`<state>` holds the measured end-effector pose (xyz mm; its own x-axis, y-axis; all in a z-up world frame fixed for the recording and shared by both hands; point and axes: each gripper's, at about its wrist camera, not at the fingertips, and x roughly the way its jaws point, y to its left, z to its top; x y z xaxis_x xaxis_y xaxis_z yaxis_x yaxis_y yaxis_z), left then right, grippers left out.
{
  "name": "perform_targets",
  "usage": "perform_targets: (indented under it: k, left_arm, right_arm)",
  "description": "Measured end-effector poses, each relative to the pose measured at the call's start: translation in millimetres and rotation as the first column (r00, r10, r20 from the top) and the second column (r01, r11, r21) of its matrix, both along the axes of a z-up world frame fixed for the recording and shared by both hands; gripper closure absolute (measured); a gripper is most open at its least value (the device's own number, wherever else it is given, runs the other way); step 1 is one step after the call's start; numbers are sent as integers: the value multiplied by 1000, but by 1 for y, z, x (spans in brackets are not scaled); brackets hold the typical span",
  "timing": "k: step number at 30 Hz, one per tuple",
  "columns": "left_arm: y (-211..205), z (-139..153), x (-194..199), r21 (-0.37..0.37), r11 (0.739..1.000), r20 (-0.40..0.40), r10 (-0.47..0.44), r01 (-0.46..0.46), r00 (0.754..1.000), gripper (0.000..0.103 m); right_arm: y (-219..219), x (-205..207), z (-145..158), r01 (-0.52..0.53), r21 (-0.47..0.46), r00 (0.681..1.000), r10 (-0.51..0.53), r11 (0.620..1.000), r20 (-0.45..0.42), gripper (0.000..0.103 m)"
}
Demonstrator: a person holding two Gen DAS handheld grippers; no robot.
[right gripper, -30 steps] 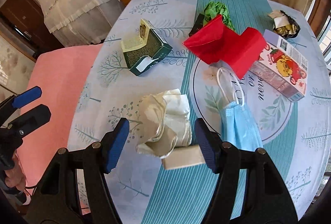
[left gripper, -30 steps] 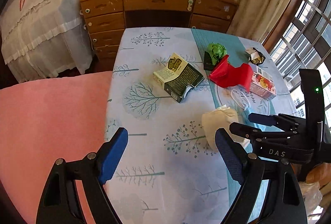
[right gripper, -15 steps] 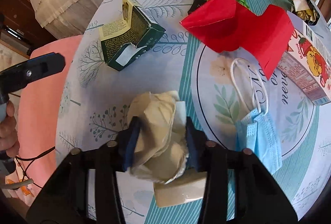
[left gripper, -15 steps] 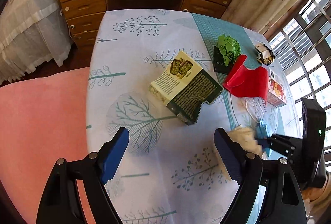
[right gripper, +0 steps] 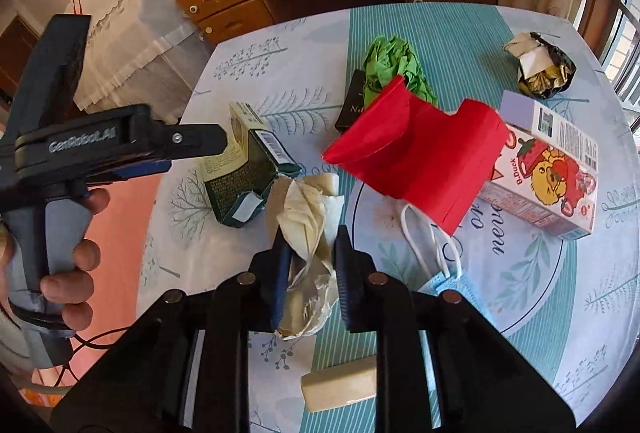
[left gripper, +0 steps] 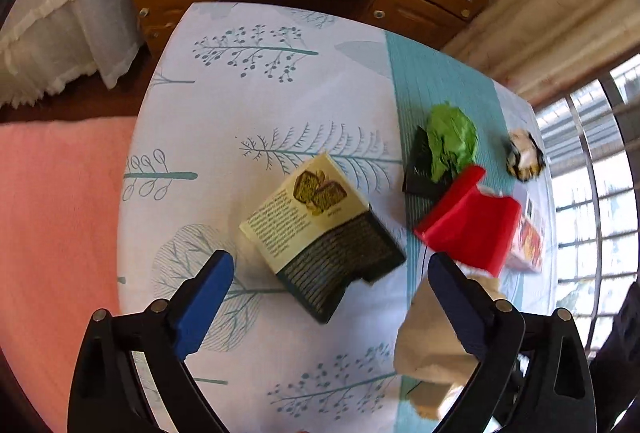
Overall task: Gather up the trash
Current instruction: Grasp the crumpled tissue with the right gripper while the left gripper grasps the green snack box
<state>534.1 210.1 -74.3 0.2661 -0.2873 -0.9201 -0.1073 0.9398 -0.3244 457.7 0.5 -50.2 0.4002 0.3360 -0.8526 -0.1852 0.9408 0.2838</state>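
**Crumpled paper clamped, green box lined up next**

While the crumpled paper wad [right gripper: 310, 233] is clamped in the right gripper [right gripper: 310, 265], whose jaws have just been closing on it above the worktop [left gripper: 280, 93], the left gripper [left gripper: 326, 297] is held over the green box [left gripper: 320, 233], jaws wide apart, nothing between them. 1 lowering and closing is judged necessary next.

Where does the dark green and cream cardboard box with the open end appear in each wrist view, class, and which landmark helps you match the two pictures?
Left wrist view: the dark green and cream cardboard box lies centre, just beyond the open left tongs.
Right wrist view: the box lies left of centre, partly behind the left tongs.
Shared landmark: the folded red paper piece, right of the box in both.
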Motion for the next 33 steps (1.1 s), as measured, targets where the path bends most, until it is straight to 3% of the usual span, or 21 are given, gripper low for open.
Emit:
perform_targets:
  k: [4, 12, 20, 22, 33]
  left_arm:
    - [-8, -6, 18, 66, 994, -20, 83, -82, 996, 3]
    - [-26, -35, 38, 256, 957, -105, 168, -137, 980, 3]
    - [-27, -66, 32, 288, 950, -154, 172, -123, 973, 3]
    - [-24, -68, 27, 283, 951, -160, 175, -125, 971, 11]
    - [-25, -37, -9, 292, 954, -52, 82, -64, 995, 27]
  right_arm:
    - [-5, 0, 8, 9, 14, 1000, -9, 1000, 24, 85]
    - [-13, -6, 2, 17, 33, 1000, -18, 999, 8, 85]
    - [-25, -15, -3, 44, 47, 999, -44, 998, -4, 85]
    - [-29, -19, -4, 53, 54, 999, -53, 997, -4, 85]
    - [-41, -47, 4, 83, 104, 996, -85, 991, 14, 85]
